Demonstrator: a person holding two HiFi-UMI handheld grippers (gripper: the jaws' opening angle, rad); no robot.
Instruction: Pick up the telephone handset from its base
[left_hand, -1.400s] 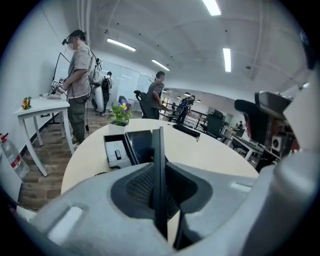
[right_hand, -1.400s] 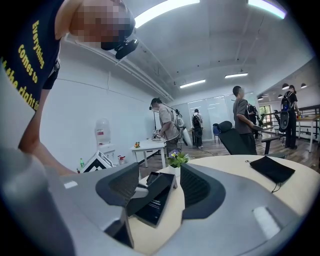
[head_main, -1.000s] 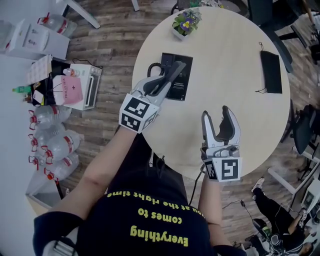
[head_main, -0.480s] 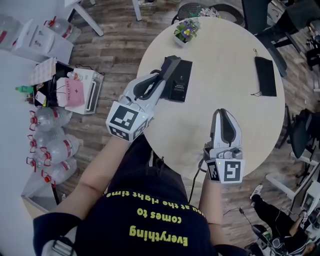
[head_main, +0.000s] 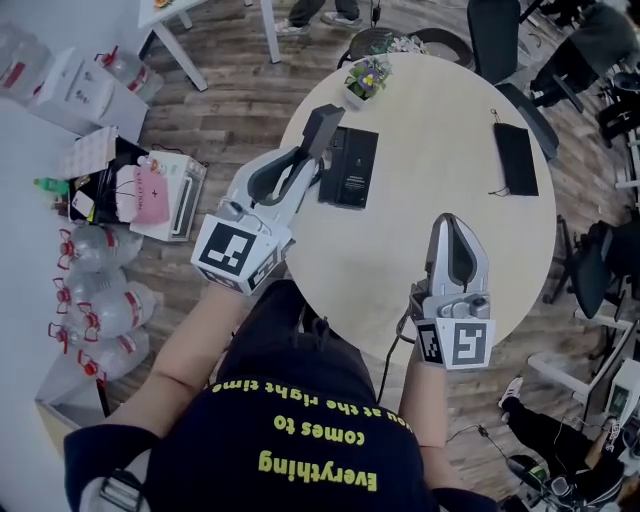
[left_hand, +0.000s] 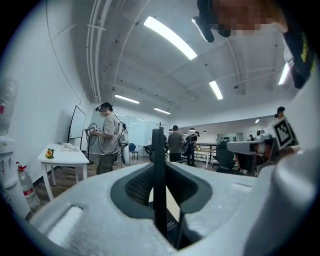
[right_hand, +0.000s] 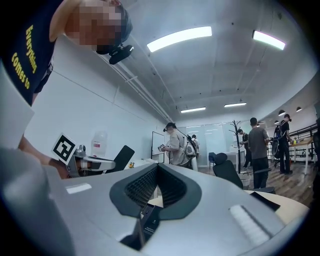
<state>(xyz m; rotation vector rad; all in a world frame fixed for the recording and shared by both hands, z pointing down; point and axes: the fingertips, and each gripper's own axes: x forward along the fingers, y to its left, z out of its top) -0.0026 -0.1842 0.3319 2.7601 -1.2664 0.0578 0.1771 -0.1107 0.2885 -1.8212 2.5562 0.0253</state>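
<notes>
Two hand-held grippers work over a round table (head_main: 400, 240): nearest, the right gripper (head_main: 452, 222), whose jaws have just been closing and now meet w/ nothing between, hangs above bare tabletop, prob. parked out of the way. Farther off to the left, the left gripper (head_main: 308, 165) is clamped on the telephone handset (head_main: 322, 128), held in the air just beside its black base (head_main: 350, 168) and clear of it, so the lift looks done. Handset's long axis runs in line w/ the jaws, free end aimed away toward the flower pot (head_main: 366, 78).
</notes>
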